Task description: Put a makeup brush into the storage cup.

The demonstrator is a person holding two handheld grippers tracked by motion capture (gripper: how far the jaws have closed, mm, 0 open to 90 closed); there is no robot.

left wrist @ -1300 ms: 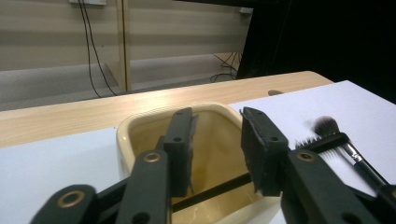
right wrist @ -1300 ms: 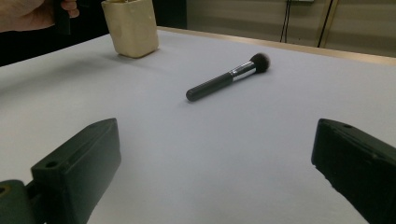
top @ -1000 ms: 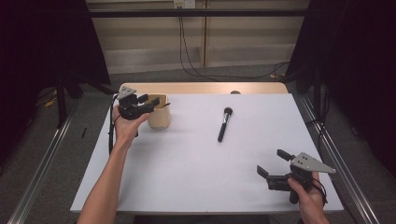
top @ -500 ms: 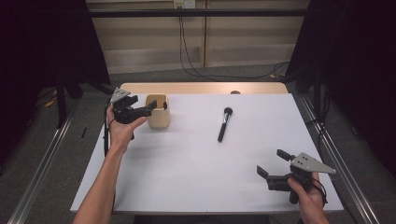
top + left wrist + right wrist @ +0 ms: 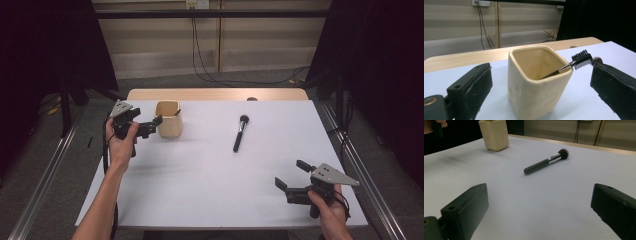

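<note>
My left gripper [image 5: 150, 124], jaws released, flanks the cream cup [image 5: 537, 82] (brow comb [image 5: 581, 59] inside); my right gripper [image 5: 290, 181] gapes before the makeup brush [image 5: 546, 161].

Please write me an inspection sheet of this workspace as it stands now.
Surface: white table, wooden strip along the far edge.
Job's things: cream cup upright at far left, a small comb brush leaning inside, head over the rim; makeup brush lying flat mid-table, bristles to the far side.
Clutter: nothing seen.
Grippers: left tongs open beside the cup, apart from it; right tongs open at the near right, holding nothing.
Cables: black cable trailing from the left tongs; black wires down the far wall.
Surroundings: grey floor, dark curtains both sides.
</note>
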